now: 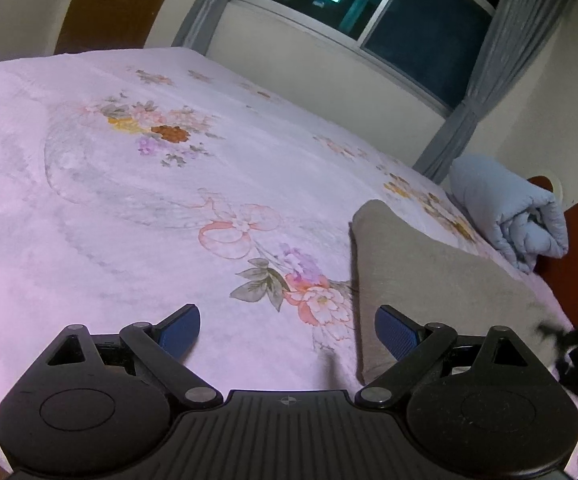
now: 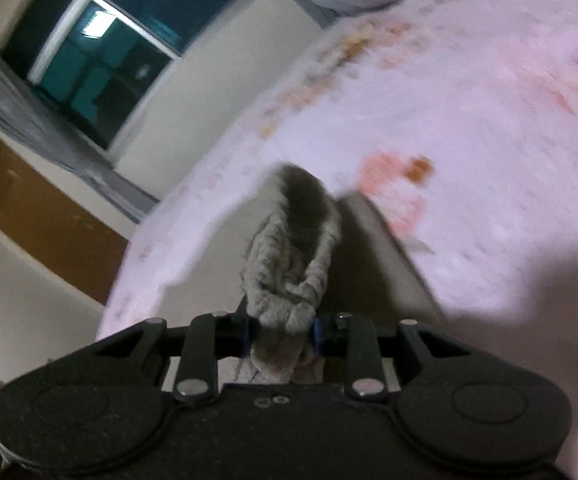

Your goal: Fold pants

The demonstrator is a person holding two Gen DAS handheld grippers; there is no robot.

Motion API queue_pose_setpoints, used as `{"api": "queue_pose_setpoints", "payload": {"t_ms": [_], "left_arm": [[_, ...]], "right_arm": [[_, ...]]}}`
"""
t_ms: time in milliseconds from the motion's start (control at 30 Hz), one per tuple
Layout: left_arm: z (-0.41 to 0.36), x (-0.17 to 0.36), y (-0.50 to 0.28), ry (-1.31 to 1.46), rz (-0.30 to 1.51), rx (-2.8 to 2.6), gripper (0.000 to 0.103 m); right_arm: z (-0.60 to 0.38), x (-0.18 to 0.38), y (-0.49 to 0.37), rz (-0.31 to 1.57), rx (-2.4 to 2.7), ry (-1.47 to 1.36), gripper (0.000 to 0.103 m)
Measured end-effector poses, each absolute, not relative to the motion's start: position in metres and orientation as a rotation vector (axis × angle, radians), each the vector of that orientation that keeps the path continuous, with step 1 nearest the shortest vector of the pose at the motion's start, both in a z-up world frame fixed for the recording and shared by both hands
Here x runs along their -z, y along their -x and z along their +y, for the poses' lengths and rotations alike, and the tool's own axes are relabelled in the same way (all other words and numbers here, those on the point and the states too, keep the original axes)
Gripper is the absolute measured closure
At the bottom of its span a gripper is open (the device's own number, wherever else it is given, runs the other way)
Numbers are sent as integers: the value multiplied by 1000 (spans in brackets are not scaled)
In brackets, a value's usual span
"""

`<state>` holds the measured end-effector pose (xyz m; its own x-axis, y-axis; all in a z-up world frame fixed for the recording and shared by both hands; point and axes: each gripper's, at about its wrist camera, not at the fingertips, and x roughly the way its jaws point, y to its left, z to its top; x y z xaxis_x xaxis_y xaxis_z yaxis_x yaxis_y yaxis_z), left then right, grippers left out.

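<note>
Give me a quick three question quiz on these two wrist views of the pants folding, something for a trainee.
1. True or false: the left claw is clamped on the pants.
2. Which claw grips bunched grey fabric? A) left B) right C) neither
3. Fill in: the rolled blue blanket lies at the far right corner of the ____.

Key
1. False: its jaws stand wide open over the bedspread, nothing between them.
2. B: the right claw is shut on a gathered end of the pants.
3. bed
</note>
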<state>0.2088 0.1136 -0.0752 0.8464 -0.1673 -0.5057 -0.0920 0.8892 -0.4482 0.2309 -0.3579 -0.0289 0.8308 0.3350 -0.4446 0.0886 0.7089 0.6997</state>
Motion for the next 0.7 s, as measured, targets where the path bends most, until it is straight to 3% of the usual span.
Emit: {"api": "queue_pose_setpoints", "payload": {"t_ms": [200,400,600,700], "left_arm": [[117,79,-209,509,572,28,10],[115,80,-213,504,586,36,10],[109,77,-212,468,582,65,10],[105,76,-213,440,585,102,9]], "right_arm": [[-356,-11,-225,500,-201,-760,85],[-378,51,-243,661,-31,-859,85],[-376,24,-237,581,-90,-857,85],[-384,44,-235,631,-17,-892,85]]}}
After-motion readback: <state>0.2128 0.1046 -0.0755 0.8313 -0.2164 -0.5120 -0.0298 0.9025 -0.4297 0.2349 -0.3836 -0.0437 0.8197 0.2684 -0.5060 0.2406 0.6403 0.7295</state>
